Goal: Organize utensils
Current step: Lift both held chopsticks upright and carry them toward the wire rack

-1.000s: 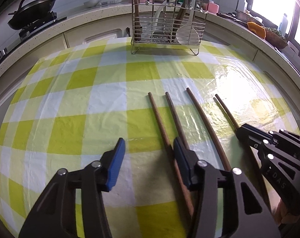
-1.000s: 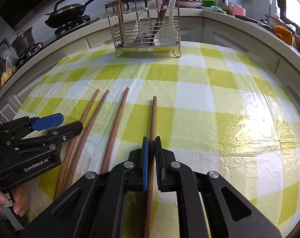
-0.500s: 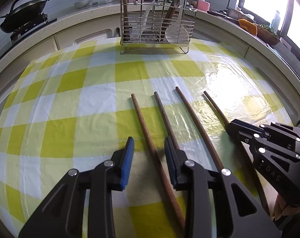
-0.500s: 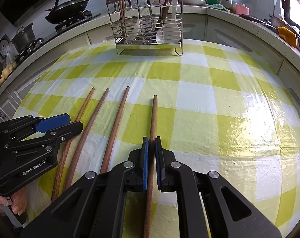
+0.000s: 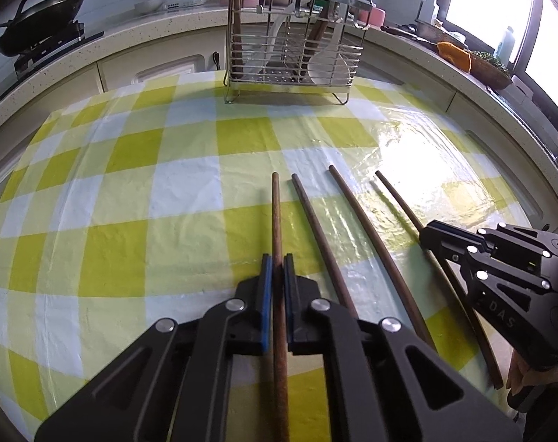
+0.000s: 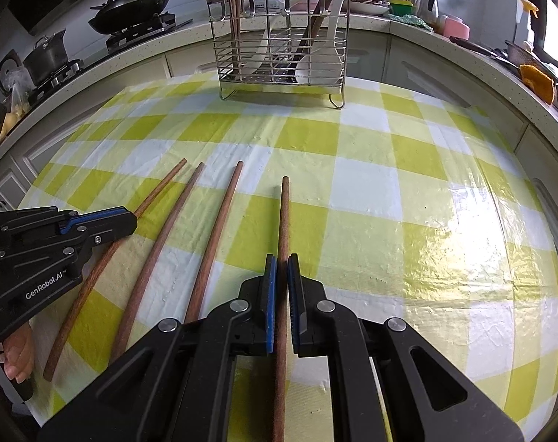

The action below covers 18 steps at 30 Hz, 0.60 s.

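Note:
Several long brown wooden chopsticks lie side by side on the yellow-and-white checked tablecloth. My left gripper is shut on the leftmost chopstick, which still rests on the cloth. My right gripper is shut on the rightmost chopstick, also on the cloth. Two free chopsticks lie between them. The left gripper also shows in the right wrist view, and the right gripper in the left wrist view. A wire utensil rack stands at the table's far edge.
The rack holds white spoons and upright chopsticks. Behind the table runs a counter with a black wok on a stove, a pot, bottles and an orange cloth. A bare stretch of cloth lies to the right.
My left gripper moved over the leftmost chopstick and closed on it; it was open before. My right gripper stayed shut on the rightmost chopstick.

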Motion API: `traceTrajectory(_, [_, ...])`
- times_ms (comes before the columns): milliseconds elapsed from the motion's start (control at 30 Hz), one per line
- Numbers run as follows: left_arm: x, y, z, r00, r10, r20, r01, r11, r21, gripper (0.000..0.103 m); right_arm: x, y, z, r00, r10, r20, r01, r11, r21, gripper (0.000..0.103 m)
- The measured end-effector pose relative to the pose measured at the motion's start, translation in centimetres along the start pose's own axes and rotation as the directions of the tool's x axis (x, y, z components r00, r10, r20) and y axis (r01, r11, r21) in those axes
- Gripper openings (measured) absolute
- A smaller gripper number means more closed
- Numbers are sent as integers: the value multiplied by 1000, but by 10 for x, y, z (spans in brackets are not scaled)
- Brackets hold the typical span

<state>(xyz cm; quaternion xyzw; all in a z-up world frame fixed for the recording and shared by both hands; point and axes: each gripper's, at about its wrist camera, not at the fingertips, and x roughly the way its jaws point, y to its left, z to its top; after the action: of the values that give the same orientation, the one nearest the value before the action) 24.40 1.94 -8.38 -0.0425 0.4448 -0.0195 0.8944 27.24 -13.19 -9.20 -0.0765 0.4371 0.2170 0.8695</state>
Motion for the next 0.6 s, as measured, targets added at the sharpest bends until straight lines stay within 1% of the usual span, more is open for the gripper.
traceTrajectory(133, [-10, 0, 3, 999, 33, 31, -33, 999, 14, 6, -5, -1, 3, 1000, 3, 9, -3, 1000, 6, 7])
traceTrajectory(267, [-4, 4, 2, 999, 44, 0, -44, 999, 5, 6, 4, 1, 1, 1000, 2, -27, -2, 1000, 3, 8])
traceTrajectory(400, [2, 8, -2, 999, 46, -16, -46, 999, 5, 6, 5, 3, 2, 999, -5, -35, 4, 1000, -10, 8])
traceTrajectory(600, [5, 7, -3, 998, 51, -31, -50, 998, 25, 6, 9, 10, 8, 997, -25, -66, 20, 997, -72, 8])
